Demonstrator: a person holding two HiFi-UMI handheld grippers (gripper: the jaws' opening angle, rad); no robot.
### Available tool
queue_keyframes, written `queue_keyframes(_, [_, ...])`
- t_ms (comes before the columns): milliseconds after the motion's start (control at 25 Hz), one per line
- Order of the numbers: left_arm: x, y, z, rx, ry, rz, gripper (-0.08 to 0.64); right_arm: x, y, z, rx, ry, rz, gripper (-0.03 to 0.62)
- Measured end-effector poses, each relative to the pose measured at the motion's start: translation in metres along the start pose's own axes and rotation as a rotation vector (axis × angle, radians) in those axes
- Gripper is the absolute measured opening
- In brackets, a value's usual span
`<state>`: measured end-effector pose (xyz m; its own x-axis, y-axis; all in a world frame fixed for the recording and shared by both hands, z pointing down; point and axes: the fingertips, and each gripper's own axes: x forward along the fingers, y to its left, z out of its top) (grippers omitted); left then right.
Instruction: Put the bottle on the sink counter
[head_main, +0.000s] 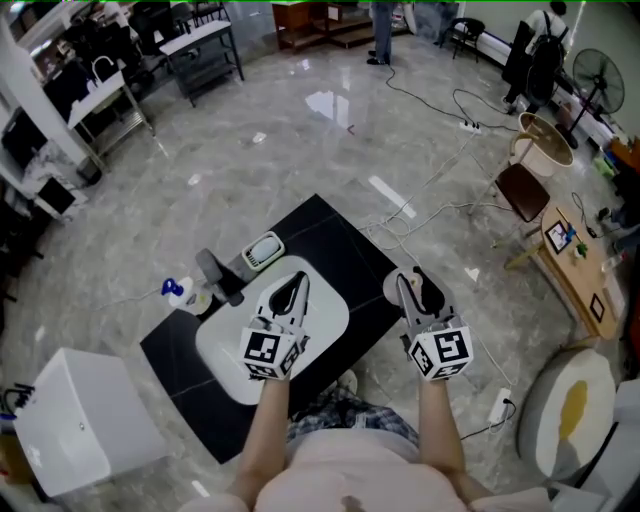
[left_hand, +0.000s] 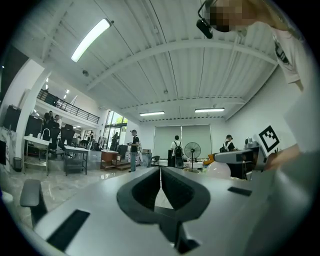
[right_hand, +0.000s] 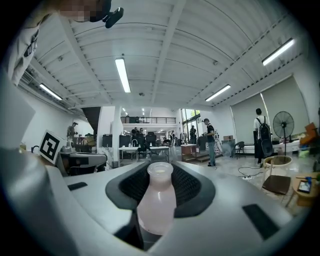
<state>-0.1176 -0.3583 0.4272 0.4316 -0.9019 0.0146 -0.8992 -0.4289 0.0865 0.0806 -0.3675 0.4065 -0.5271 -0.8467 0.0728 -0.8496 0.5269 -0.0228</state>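
A pale, milky bottle (right_hand: 157, 205) with a wide round mouth stands between the black pads of my right gripper (right_hand: 161, 187), which is shut on it. In the head view that gripper (head_main: 416, 290) hovers at the right edge of the black sink counter (head_main: 340, 250); the bottle itself is mostly hidden there. My left gripper (head_main: 291, 293) hangs over the white basin (head_main: 225, 350). In the left gripper view its jaws (left_hand: 160, 184) meet along a thin slit with nothing between them. Both gripper cameras look out across the room, not down at the counter.
On the counter's far-left side stand a grey faucet (head_main: 215, 275), a small green-rimmed dish (head_main: 263, 250) and a blue-capped bottle (head_main: 178, 291). A white box (head_main: 85, 420) sits on the floor at left. Cables and a power strip (head_main: 498, 405) lie on the floor at right.
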Motion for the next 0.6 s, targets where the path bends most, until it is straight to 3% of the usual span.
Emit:
queue_keyframes(280, [0.056, -0.005, -0.005, 0.012, 0.017, -0.067, 0.031, 0.020, -0.018, -0.008, 0.001, -0.004, -0.059, 0.146])
queue_keyframes(600, [0.156, -0.025, -0.045, 0.011, 0.038, -0.133, 0.031, 0.056, -0.071, -0.051, 0.001, 0.013, -0.122, 0.146])
